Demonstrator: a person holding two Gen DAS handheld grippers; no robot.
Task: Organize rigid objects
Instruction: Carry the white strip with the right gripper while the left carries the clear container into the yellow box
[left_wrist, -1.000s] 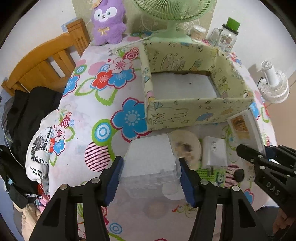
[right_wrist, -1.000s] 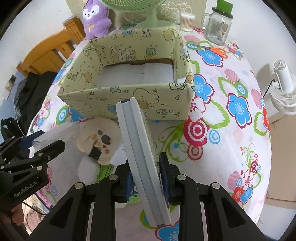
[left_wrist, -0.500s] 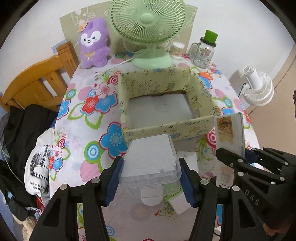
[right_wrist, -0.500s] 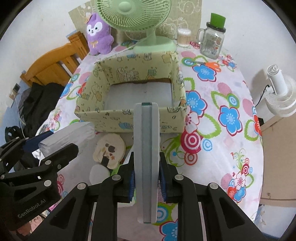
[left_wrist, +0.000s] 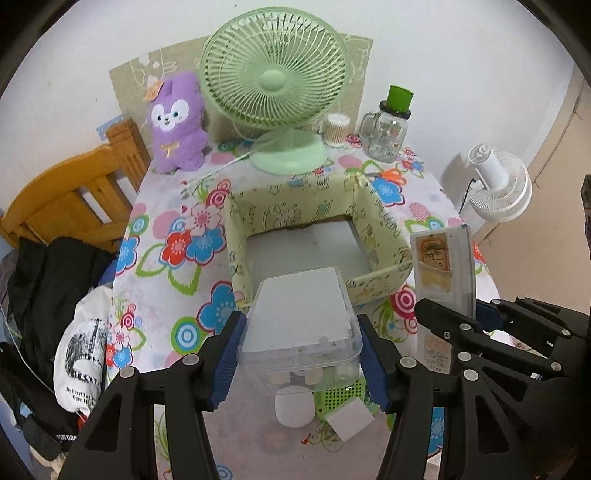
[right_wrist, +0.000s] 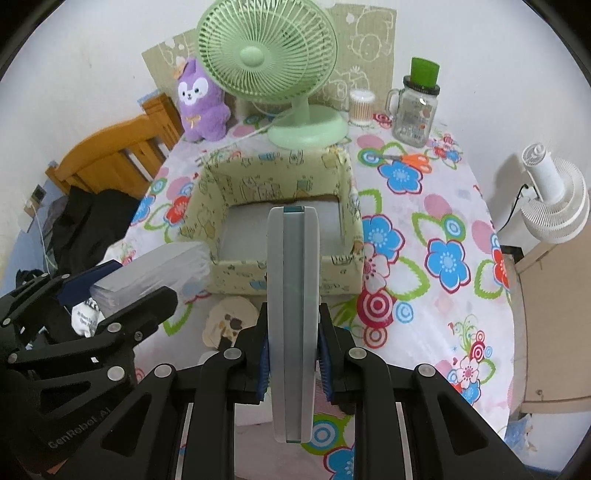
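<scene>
Table (left_wrist: 162, 295): covered by a white cloth printed with large red, blue and pink flowers; it fills the centre of both wrist views. A bare white wall closes the far side.

Open box (left_wrist: 317, 236), pale yellow with cartoon print: stands at the middle of the table, interior showing only its white floor.

Far edge of the table, around 12 o'clock from the box: a green desk fan (left_wrist: 275, 79) upright on its round base. At 11 o'clock, a purple plush rabbit (left_wrist: 177, 122). At 1 o'clock, a tub of cotton swabs (left_wrist: 336, 129) and, just beside it, a glass mug jar (left_wrist: 388, 136) with a green cap. Orange-handled scissors (right_wrist: 412, 159) lie flat near the jar.

Off the table: wooden chair (left_wrist: 74, 195) at 9 o'clock, dark clothing draped over it; white floor fan (left_wrist: 498, 188) at 3 o'clock.

Left gripper (left_wrist: 301, 354): clamped on a clear lidded plastic container (left_wrist: 301, 321), held above the table at 6 o'clock from the box.

Right gripper (right_wrist: 293, 362): clamped on a flat grey case (right_wrist: 293, 310), held edge-on and upright, also on the near side of the box.

On the cloth below the grippers: a round cream item (right_wrist: 231, 325), a green perforated piece (left_wrist: 340, 397) and small white objects; their nature cannot be told.
</scene>
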